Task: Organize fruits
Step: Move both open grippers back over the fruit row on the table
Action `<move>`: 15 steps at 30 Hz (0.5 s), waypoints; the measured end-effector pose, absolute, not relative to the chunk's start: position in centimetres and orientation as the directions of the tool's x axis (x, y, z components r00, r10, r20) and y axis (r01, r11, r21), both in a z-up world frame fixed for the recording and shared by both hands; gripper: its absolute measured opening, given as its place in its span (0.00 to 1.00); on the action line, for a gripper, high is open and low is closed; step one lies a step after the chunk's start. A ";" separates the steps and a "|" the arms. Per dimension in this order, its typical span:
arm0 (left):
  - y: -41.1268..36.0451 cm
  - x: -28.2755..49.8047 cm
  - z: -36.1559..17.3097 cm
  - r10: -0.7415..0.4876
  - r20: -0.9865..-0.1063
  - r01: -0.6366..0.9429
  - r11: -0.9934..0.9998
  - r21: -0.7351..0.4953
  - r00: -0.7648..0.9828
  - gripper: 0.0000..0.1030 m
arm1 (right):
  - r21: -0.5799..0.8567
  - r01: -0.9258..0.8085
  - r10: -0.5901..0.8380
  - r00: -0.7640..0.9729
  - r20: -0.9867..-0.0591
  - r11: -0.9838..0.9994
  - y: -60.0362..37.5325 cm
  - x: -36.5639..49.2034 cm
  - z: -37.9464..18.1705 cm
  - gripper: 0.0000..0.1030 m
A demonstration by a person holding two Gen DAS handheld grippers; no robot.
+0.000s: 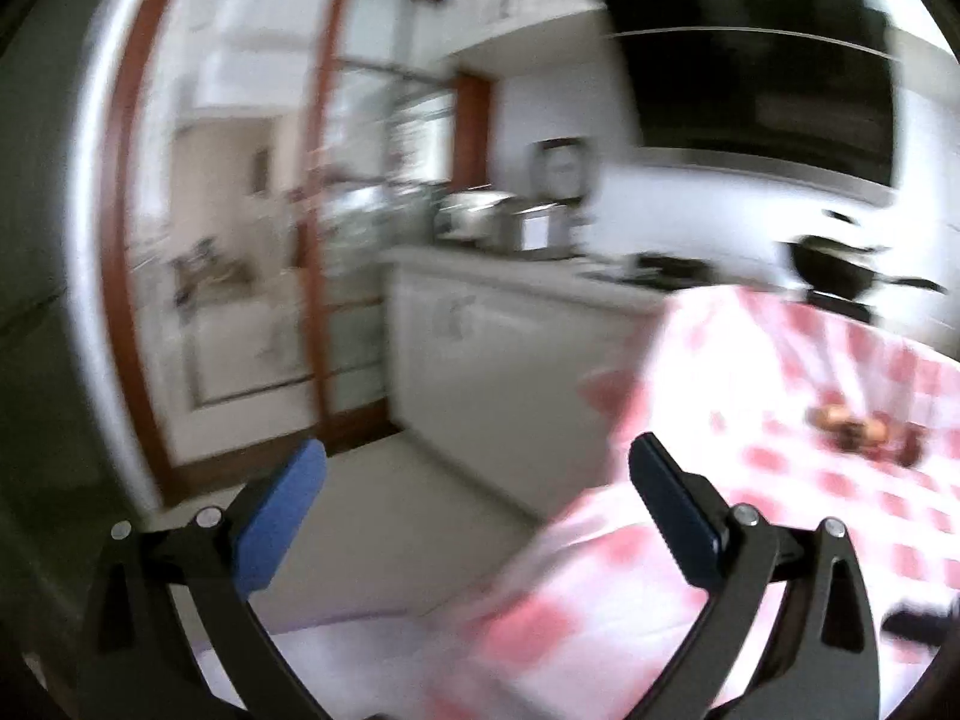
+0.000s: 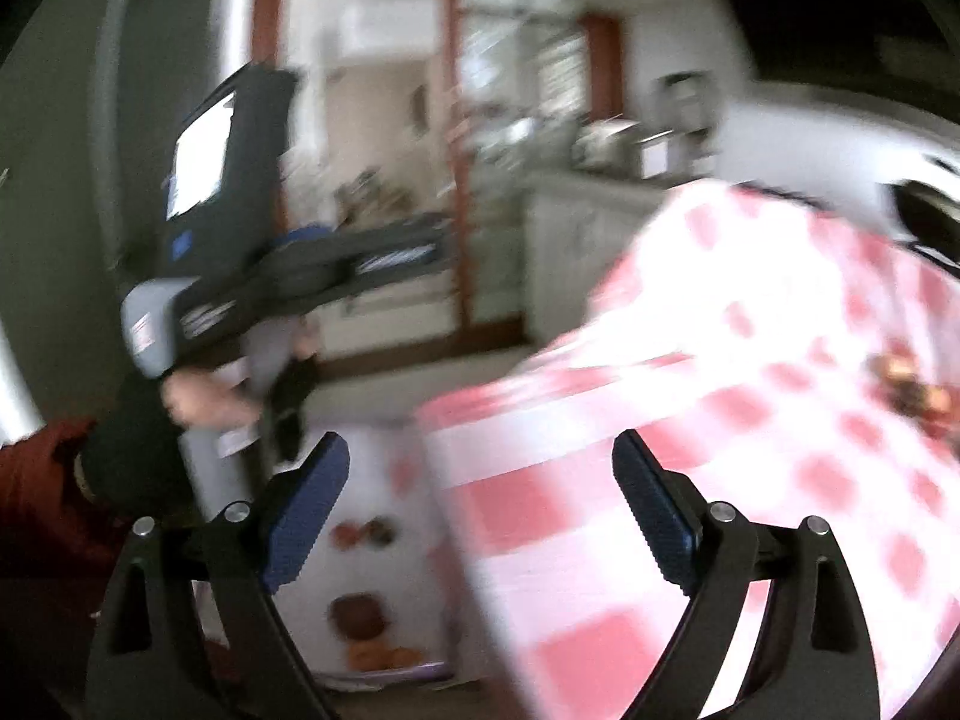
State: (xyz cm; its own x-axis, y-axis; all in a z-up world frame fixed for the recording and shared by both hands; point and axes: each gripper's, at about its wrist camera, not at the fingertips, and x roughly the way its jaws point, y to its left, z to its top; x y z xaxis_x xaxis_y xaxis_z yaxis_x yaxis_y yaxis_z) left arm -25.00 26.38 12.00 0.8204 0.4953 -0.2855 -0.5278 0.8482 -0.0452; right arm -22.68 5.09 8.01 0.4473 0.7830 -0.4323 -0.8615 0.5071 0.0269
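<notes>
Both views are blurred by motion. A small blurred pile of fruit (image 1: 864, 429) lies on a table under a pink-and-white checked cloth (image 1: 750, 480), at the right. My left gripper (image 1: 477, 510) is open and empty, held off the table's left corner. My right gripper (image 2: 480, 510) is open and empty, over the table's near edge. The fruit (image 2: 912, 390) shows at the far right of the right wrist view, and the checked cloth (image 2: 690, 420) fills its right half. The left gripper's body (image 2: 270, 276) is at the left, in a gloved hand.
A white kitchen counter (image 1: 510, 276) with steel pots (image 1: 480, 213) stands behind the table. A dark pan (image 1: 840, 270) sits past the cloth. A wood-framed glass door (image 1: 240, 210) is at the left. A white panel printed with fruit (image 2: 366, 600) hangs below the table edge.
</notes>
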 end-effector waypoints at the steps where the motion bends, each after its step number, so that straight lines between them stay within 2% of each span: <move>1: 25.0 -23.9 12.6 0.462 -0.286 -0.492 0.870 -0.036 0.839 0.98 | 0.030 -0.822 0.763 0.513 -0.395 0.568 2.9 -21.6 8.8 0.84; 3: 21.7 -21.2 13.5 0.370 -0.307 -0.401 0.915 -0.041 0.877 0.98 | 0.019 -0.747 0.706 0.619 -0.345 0.664 -0.8 -19.9 9.9 0.84; 7: 15.7 -13.6 13.2 0.162 -0.390 -0.232 0.963 -0.139 0.907 0.98 | 0.000 -0.612 0.577 0.745 -0.333 0.791 -6.3 -15.7 9.5 0.84; 11: 10.3 -4.8 10.7 0.010 -0.490 -0.136 0.965 -0.223 0.872 0.98 | 0.069 -0.477 0.464 0.798 -0.384 0.876 -11.9 -10.0 7.8 0.84; 15: 6.6 4.2 7.7 -0.036 -0.537 -0.164 0.933 -0.320 0.843 0.98 | 0.158 -0.304 0.342 0.815 -0.467 0.939 -17.3 -3.9 5.6 0.84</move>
State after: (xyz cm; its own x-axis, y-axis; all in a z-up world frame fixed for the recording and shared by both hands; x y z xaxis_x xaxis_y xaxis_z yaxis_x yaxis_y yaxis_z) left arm 4.20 6.59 7.69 0.8431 -0.0357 -0.5366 -0.1640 0.9332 -0.3198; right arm -3.87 -17.34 5.58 0.8150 0.3424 -0.4675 -0.3038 0.9395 0.1584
